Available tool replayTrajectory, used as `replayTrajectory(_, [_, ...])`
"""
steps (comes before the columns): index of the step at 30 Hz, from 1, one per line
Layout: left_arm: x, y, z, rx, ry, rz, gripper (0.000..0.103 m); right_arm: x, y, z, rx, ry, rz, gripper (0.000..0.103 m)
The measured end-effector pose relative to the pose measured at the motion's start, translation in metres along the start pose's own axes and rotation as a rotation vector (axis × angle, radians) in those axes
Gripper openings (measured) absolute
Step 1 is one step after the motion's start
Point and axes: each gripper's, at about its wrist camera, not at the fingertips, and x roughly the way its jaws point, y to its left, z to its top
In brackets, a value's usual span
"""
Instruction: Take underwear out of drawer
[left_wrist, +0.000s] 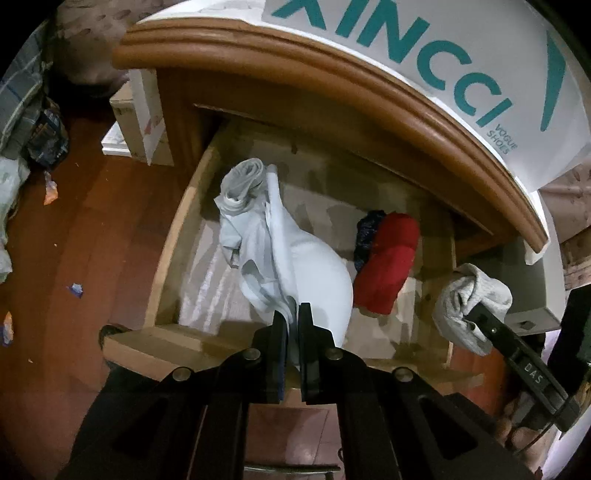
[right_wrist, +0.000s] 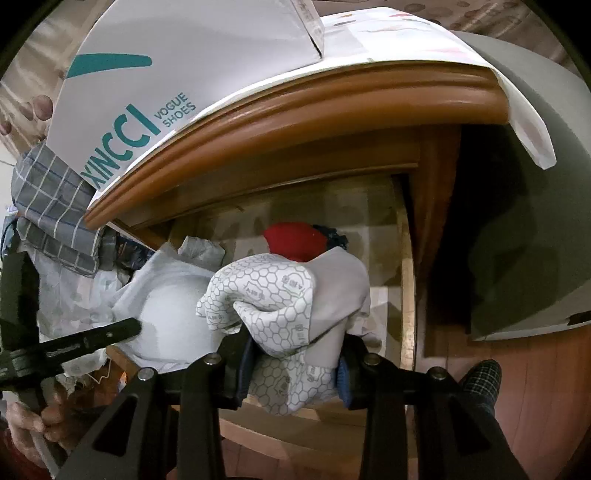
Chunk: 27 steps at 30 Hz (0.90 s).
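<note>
Two garments are in my grip at once, and that is where trouble could start. My left hand-held gripper (left_wrist: 291, 325) is clenched on a thin fold at the near edge of the pale blue underwear (left_wrist: 295, 254). Most of that cloth trails back into the drawer (left_wrist: 173, 236), draped across a rolled white piece (left_wrist: 242, 184), so I judge the pinch could slip as the weight comes onto it. The trailing end could also snag the drawer's front rail or drag the rolled piece out with it.

My right hand-held gripper (right_wrist: 291, 354) is clamped on a bunched grey garment with a hexagon-print lining (right_wrist: 280, 295). That bundle sits above the drawer's right front corner. Both tools are close together there, so lifting without care could knock them together or tangle the two cloths.

Red underwear (left_wrist: 389, 258) lies on the drawer floor, to the right of my left jaws and apart from them, with a dark blue piece (left_wrist: 365, 229) beside it. Neither is touched yet.
</note>
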Motion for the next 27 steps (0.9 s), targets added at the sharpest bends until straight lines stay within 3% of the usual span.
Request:
replayTrajectory(5, [-0.022,0.016,0.006,0.006,0.009,0.011,0.003,0.004,-0.002,0.001,0.002,0.015,0.006,0.036])
replayTrajectory(10, [-0.041,0.029,0.009,0.039,-0.01,0.085,0.003,0.007,-0.002,0.003,0.005,0.025,0.015,0.036])
replayTrajectory(14, [-0.024,0.027,0.01,0.073,0.019,0.112,0.003,0.011,0.003,0.001,-0.014,0.033,0.014,0.036])
replayTrajectory(22, [0.003,0.014,0.011,0.078,0.055,0.089,0.012,0.012,0.002,0.002,-0.006,0.037,0.011,0.036])
replayTrajectory(24, [0.006,0.014,0.01,0.076,0.06,0.102,0.022,0.013,0.001,0.002,-0.002,0.042,0.012,0.036])
replayTrajectory(26, [0.01,0.014,0.008,0.064,0.064,0.126,0.046,0.013,0.001,0.002,0.002,0.043,0.012,0.036])
replayTrajectory(27, [0.01,0.014,0.008,0.063,0.065,0.135,0.051,0.013,0.002,0.003,0.002,0.043,0.014,0.036])
